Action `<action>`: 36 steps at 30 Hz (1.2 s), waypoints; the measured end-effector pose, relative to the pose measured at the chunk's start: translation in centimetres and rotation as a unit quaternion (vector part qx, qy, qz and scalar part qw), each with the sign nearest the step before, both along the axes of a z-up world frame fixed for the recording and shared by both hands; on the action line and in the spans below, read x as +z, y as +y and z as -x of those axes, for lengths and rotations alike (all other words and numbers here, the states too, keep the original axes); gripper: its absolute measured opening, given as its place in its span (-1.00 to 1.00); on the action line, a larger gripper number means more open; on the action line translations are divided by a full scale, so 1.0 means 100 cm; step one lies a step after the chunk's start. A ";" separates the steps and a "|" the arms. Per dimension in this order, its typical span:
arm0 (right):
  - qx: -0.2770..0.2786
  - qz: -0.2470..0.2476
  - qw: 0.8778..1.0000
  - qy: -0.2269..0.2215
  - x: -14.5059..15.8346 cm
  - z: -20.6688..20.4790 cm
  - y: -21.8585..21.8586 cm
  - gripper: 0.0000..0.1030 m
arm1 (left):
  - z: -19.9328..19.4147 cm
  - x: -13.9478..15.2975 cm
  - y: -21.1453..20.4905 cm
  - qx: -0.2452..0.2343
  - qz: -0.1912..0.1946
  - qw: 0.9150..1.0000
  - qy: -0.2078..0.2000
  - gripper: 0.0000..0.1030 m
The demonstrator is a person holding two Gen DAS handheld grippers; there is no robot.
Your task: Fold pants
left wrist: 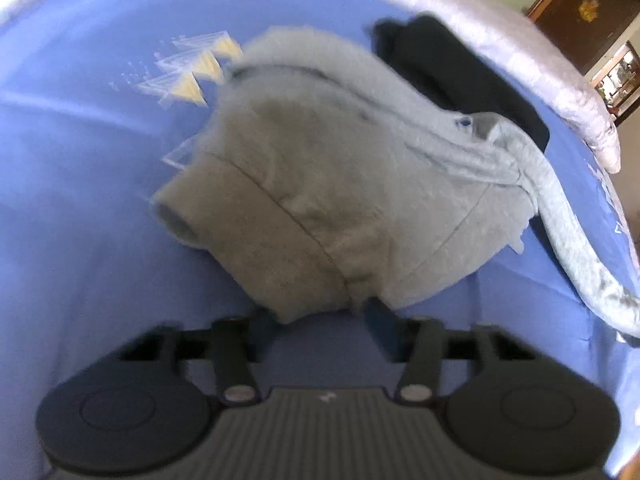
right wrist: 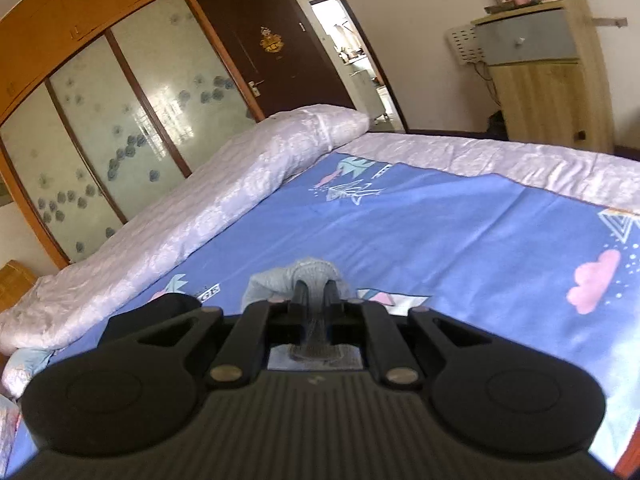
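Grey pants (left wrist: 312, 184) lie bunched on a blue patterned bedsheet (left wrist: 80, 200), one leg trailing off towards the bed's edge, with a dark garment (left wrist: 460, 76) just behind them. The right tongs (right wrist: 316, 294) are pressed together on a fold of the grey cloth — fabric runs visibly between the two fingers and back towards the camera. The left tongs (left wrist: 320, 316) stand partly spread at the near edge of the heap, the hem sitting between the fingers; motion blur makes it hard to say whether the pads press on it yet, though they appear not to. To do this step well, the left tongs should probably close on a single clean edge, not a wad of layers, and at a point matching the right grip. Then both hands would draw apart to pull the cloth taut and flat on the bed before any fold — otherwise creases get folded in. A pale quilt (right wrist: 168, 216) borders the sheet.
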State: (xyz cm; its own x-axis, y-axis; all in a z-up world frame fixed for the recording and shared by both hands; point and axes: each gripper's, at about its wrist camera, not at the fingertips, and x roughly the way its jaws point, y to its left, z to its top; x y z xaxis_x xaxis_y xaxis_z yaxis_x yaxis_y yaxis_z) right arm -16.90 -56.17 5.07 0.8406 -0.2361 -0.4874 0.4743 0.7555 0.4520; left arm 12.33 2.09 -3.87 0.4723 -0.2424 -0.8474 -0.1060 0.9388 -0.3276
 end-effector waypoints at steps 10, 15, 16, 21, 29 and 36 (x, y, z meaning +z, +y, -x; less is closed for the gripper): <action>-0.070 0.099 0.989 -0.084 0.082 0.011 -0.025 -0.81 | 0.066 0.114 0.131 0.090 0.048 0.981 -0.168 -0.96; -0.137 0.168 0.974 -0.065 0.092 -0.001 -0.028 -0.70 | 0.100 0.131 0.193 0.169 0.021 0.969 -0.180 -0.95; -0.162 0.194 0.967 -0.043 0.091 -0.008 -0.025 -0.30 | 0.102 0.124 0.192 0.166 0.023 0.971 -0.171 -0.95; -0.116 0.167 0.979 -0.031 0.073 -0.034 0.014 0.07 | 0.098 0.077 0.155 0.115 0.033 0.986 -0.114 -0.71; 0.359 0.093 0.926 0.071 0.032 -0.108 0.229 0.06 | 0.096 0.015 0.083 0.014 -0.003 0.997 -0.082 -0.65; 0.562 0.207 0.796 0.086 0.023 -0.187 0.426 0.33 | 0.103 -0.015 0.070 -0.034 -0.001 0.993 -0.113 -0.63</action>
State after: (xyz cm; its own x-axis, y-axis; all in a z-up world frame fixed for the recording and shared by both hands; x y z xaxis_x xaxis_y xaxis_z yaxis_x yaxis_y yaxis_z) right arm 1.83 -13.56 7.36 0.5638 0.4477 -0.6940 -0.5780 0.8141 0.0555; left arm 2.07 9.09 -5.39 0.6336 -0.2782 -0.7219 0.0330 0.9420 -0.3341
